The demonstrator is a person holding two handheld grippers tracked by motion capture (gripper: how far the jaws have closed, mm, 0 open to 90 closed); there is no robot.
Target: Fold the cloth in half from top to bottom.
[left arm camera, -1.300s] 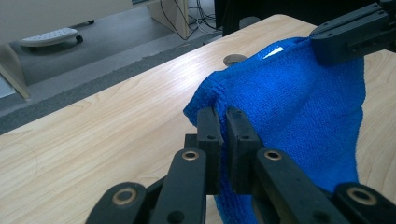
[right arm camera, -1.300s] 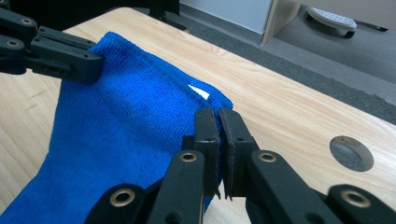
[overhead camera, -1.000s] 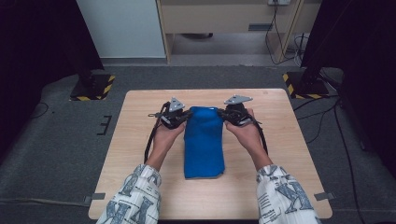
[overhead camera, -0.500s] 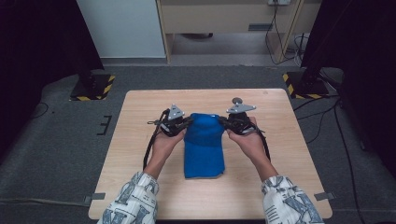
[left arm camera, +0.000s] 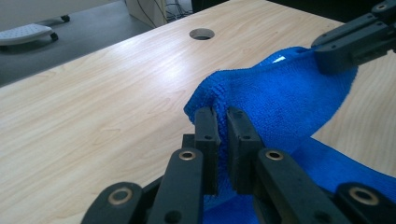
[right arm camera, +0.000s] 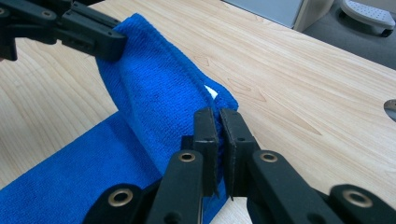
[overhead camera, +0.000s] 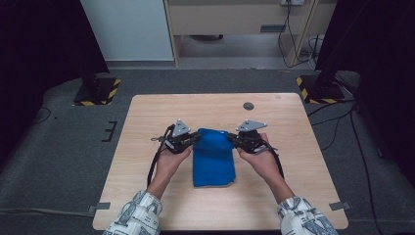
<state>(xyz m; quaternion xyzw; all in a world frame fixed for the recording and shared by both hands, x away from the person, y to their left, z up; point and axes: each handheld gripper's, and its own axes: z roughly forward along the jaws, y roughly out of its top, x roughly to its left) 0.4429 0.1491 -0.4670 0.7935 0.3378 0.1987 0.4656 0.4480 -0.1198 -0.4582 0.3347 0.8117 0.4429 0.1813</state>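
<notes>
Lying lengthwise in the middle of a pale wooden counter (overhead camera: 147,196): a folded blue towel (overhead camera: 213,166). Pinching its far left corner, pressed together on the cloth: the left tongs (left arm camera: 223,122). Pinching its far right corner in the same way: the right tongs (right arm camera: 218,122). Lifting off the wood in a hump between them: the towel's far edge, the near part resting flat.
</notes>
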